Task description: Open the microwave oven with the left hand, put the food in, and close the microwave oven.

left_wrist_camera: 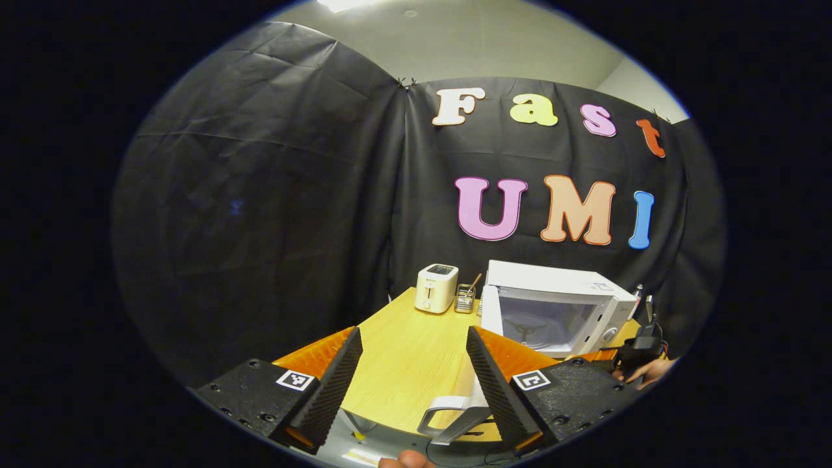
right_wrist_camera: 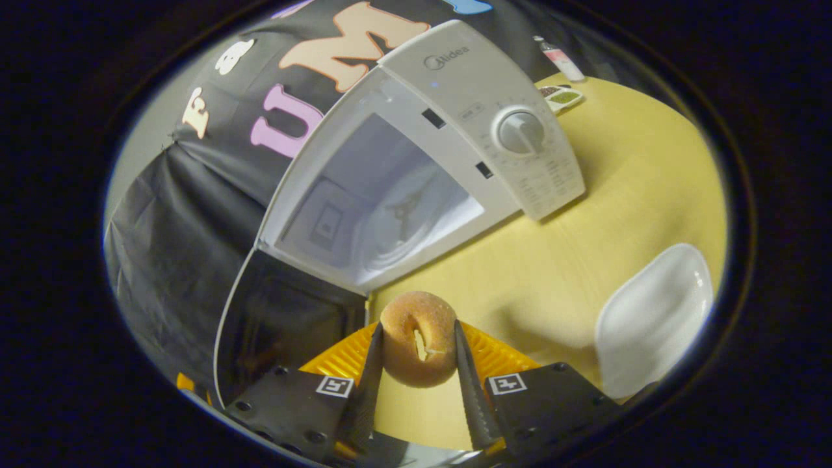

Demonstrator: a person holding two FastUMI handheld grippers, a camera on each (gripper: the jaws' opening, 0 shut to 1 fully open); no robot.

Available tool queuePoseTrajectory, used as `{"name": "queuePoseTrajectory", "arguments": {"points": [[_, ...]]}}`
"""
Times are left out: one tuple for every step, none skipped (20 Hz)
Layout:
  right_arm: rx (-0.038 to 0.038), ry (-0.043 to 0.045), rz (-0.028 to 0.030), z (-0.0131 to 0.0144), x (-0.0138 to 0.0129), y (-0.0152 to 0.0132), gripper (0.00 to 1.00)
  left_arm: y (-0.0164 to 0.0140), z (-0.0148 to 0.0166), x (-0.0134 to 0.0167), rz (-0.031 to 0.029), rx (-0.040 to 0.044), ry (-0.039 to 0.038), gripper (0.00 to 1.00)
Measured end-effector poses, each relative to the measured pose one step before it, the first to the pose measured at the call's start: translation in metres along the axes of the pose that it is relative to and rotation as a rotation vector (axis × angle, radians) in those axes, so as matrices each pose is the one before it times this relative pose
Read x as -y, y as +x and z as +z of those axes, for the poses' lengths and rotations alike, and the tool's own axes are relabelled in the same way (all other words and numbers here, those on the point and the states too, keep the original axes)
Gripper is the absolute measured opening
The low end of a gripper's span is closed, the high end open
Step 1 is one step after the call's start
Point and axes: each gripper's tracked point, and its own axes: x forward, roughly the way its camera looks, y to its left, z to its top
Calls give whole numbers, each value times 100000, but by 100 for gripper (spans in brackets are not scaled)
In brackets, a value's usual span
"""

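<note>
Now the right claw (right_wrist_camera: 416, 364) is pinching a doughnut (right_wrist_camera: 418, 338) between its two fingers, and holds it up just in front of the microwave oven (right_wrist_camera: 416, 149). The oven door (right_wrist_camera: 286, 325) stands wide open at the left in the right gripper view, and the cavity with its turntable is visible. A white plate (right_wrist_camera: 653, 318) lies on the yellow bench (right_wrist_camera: 585, 247), at the right of the claw.

In the left gripper view the left claw (left_wrist_camera: 413, 383) is spread wide with nothing between its fingers, over the near edge of the bench (left_wrist_camera: 409, 344). The microwave oven (left_wrist_camera: 559, 312) stands farther off, with a toaster (left_wrist_camera: 436, 288) and a small rack (left_wrist_camera: 465, 298) beside it.
</note>
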Motion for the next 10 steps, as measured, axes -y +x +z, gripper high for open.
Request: {"name": "queuePoseTrajectory", "arguments": {"points": [[1955,4133,2355,308,-1244,1023,55,-159,120,-225,-138,-134,1197,95],[2126,3519,2042,216,-1002,1050,55,-72,276,-114,-176,91,1285,95],[3038,2961,1211,466,-812,1069,54,-226,203,-143,-339,-127,1149,95],[2797,2094,800,286,-541,1205,54,-36,293,-7,-354,104,556,95],[2368,1421,-410,243,-368,998,54,183,96,234,-789,88,-714,95],[2984,2250,928,293,-572,989,54,139,-131,445,-1189,-1141,-1691,95],[3100,2468,1510,481,-670,897,54,271,-491,578,-1638,-1300,-1482,95],[3363,1815,1485,485,-576,802,53,376,-45,409,-1161,-485,-108,95],[3618,1677,1401,643,-547,909,53,450,31,283,-1083,-91,278,95],[2593,1294,-51,164,136,1243,54,495,146,355,-1152,202,338,95]]}}
